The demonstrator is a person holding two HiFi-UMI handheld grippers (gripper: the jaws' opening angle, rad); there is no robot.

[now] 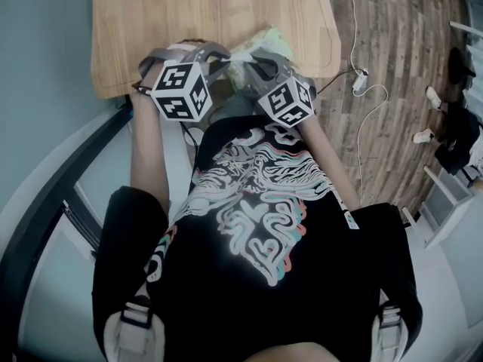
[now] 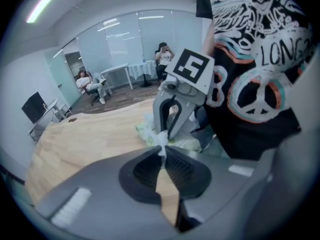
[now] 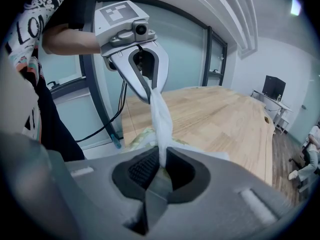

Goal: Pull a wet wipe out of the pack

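Left tool (image 2: pixel 161 156), shut tight, pinches wipe (image 3: pixel 161 116); right tool (image 3: pixel 162 166), half-closed, clamps pack (image 1: pixel 268 41). Yanking could tear the wipe.

Wooden table (image 1: pixel 189 21): wipe pack (image 1: pixel 273 39) lying near front edge.

- Pack (image 2: pixel 144 132): in the left gripper view its middle is covered by the right tongs (image 2: pixel 163 134). In the right gripper view it lies mostly behind those tongs' own body. In the head view only a pale corner shows.
- Wet wipe (image 3: pixel 161 119): lower end hidden.
- Worktop (image 1: pixel 211 13): far end cut off.
- Seated people (image 2: pixel 90 82): too small for detail.
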